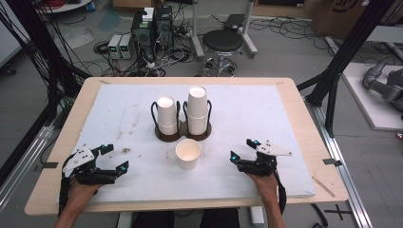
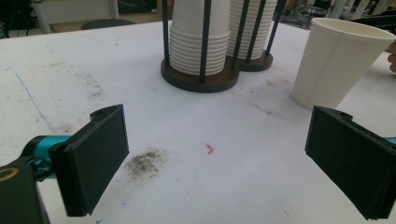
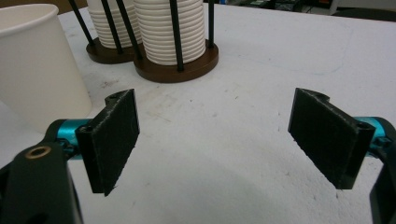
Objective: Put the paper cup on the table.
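An empty paper cup [image 1: 187, 154] stands upright before two cup holders [image 1: 182, 134] holding stacked cups, between the spread, empty left gripper [image 1: 117, 157] and right gripper [image 1: 242, 148].

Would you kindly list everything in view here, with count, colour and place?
Loose paper cup: one, white, upright, near the table's front centre, between the tools.
Cup stacks: two, white, in the holder, right one taller.
Cup holder: one, dark brown bases with black rods, mid-table.
Table cover: one, white, stained, on the table.
Table: one, light wood.
Stool: one, black seat, on the floor beyond.
Left tool: one, black, open, front left.
Right tool: one, black, open, front right.
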Tool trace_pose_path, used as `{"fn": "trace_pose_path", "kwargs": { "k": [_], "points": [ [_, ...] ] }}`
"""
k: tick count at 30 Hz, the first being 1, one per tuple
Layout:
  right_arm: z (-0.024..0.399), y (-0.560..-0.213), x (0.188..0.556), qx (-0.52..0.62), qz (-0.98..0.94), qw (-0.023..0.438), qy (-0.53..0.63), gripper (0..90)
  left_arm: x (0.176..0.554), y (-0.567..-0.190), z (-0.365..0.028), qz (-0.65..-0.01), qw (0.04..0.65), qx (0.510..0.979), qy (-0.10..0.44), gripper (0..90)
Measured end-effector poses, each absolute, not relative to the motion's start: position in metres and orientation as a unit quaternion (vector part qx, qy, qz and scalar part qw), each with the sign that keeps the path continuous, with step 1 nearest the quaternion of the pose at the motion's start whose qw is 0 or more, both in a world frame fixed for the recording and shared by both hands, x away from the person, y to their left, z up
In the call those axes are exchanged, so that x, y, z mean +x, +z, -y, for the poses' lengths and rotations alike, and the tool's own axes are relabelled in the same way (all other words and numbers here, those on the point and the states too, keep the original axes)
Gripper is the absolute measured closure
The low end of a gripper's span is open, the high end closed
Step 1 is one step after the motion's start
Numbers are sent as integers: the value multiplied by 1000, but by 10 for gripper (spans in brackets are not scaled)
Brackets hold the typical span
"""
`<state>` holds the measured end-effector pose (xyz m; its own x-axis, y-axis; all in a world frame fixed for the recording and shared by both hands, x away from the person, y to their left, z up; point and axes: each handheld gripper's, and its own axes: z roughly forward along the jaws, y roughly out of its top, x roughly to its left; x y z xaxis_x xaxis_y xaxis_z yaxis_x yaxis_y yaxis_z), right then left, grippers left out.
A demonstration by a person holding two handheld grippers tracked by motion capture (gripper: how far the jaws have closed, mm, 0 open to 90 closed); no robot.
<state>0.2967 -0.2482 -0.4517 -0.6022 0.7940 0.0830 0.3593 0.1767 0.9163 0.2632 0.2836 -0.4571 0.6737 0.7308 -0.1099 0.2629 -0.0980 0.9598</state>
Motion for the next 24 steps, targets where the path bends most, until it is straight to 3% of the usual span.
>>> {"fn": "trace_pose_path", "kwargs": {
  "k": [24],
  "points": [
    [248,-452,296,391,-737,219,506,170,263,-457,-283,-350,571,714,203,60]
  ]
}}
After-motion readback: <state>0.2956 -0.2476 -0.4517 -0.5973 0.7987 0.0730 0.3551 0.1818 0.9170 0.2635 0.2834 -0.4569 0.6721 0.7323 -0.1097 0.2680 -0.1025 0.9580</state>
